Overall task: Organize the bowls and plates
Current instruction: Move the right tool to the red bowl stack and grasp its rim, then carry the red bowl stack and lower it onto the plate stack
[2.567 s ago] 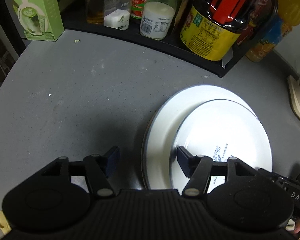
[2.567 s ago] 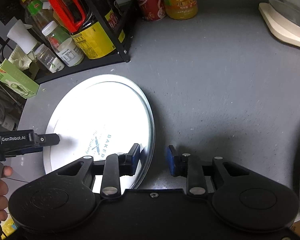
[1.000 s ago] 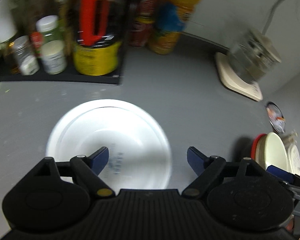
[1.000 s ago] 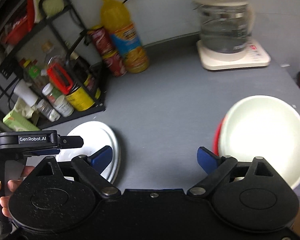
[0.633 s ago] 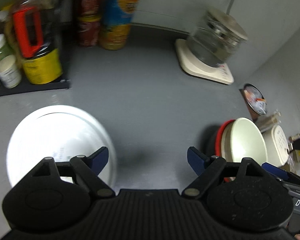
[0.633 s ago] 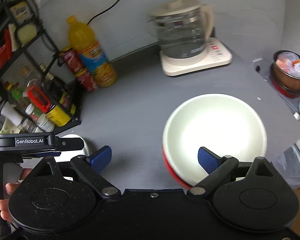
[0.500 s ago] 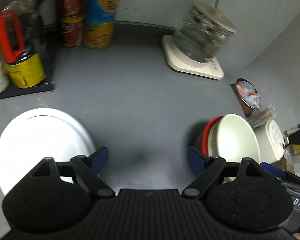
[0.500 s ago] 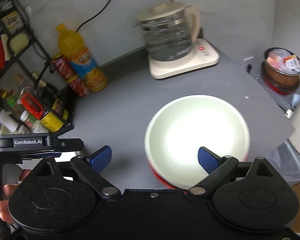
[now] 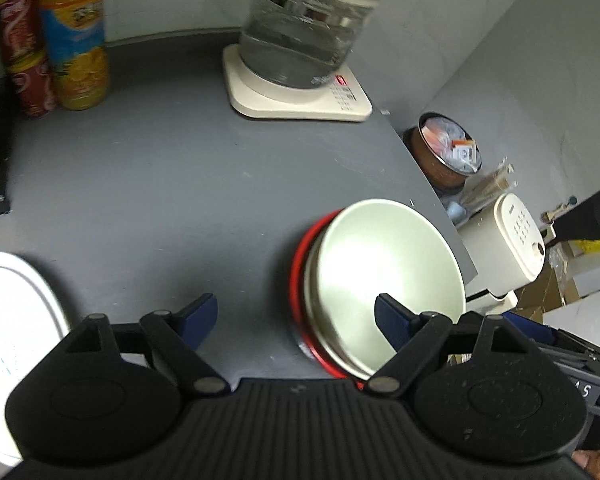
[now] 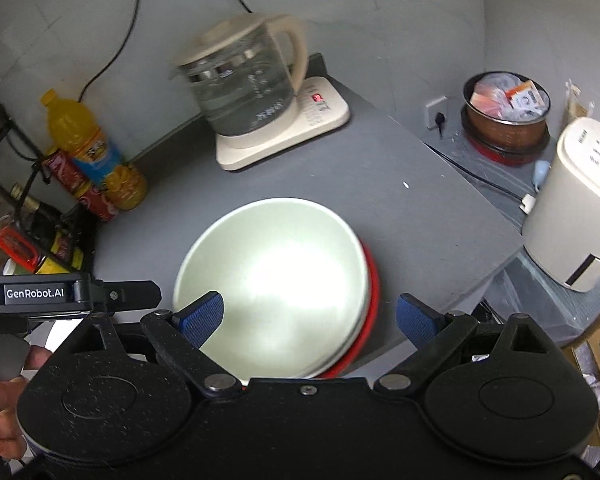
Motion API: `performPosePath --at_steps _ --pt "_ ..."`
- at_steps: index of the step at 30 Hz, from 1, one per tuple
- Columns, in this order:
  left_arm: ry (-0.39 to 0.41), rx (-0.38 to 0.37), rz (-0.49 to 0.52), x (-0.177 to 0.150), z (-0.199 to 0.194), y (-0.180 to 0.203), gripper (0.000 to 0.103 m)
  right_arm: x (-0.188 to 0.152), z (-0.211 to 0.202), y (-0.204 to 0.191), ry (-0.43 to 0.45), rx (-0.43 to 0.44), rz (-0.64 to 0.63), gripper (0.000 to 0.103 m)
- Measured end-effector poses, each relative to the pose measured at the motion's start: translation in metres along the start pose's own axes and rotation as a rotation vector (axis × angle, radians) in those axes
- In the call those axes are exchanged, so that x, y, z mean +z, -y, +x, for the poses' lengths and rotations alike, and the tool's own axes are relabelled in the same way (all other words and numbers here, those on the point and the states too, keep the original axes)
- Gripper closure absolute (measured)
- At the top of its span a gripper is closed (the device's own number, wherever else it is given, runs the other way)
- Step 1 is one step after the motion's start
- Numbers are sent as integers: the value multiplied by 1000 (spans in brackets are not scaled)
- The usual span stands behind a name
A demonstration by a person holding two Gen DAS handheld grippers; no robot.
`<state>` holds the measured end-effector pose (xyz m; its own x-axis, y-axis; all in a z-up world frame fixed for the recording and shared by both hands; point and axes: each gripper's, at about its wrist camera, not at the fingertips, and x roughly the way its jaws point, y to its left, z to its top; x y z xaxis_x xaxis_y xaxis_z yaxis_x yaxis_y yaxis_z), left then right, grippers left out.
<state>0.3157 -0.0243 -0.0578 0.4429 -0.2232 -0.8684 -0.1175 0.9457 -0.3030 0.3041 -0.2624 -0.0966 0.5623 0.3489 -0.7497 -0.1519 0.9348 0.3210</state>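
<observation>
both grippers swung from plates point(image 9: 16, 320) to cream bowl point(image 10: 272, 280) | jaws wide

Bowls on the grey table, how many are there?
2. A cream bowl sits nested in a red bowl, whose rim peeks out beneath, near the table's right edge. More could hide underneath.

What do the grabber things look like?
Both are black plastic. The left gripper has a ribbed body; the right gripper has a smooth speckled one. Each has round discs, silver rivets, and blue textured pads. A white "GenRobot.AI" label marks the left gripper's side.
</observation>
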Motion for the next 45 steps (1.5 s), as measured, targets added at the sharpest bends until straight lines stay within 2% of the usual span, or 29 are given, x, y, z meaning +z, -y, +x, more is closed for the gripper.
performPosePath --at_steps 6,17,25,29,35,39,40,45 --pt "-30 15 51 3 22 15 19 0 20 13 -50 -19 -3 12" --pt "-83 52 129 4 58 28 24 2 56 21 -139 -47 -44 25" --pt "-135 75 147 5 80 30 43 4 76 21 -193 -56 -70 33" --pt "-160 75 149 5 86 29 53 5 86 23 -220 -54 -75 44" --pt "-195 80 128 2 97 25 68 3 95 25 -243 -32 -67 53" --pt "-196 67 104 3 98 21 69 4 98 25 -244 -9 -68 57" --pt "-196 65 101 3 98 20 69 5 98 25 -246 3 -65 62" --pt "-196 48 68 4 97 16 71 5 98 25 -246 3 -52 64"
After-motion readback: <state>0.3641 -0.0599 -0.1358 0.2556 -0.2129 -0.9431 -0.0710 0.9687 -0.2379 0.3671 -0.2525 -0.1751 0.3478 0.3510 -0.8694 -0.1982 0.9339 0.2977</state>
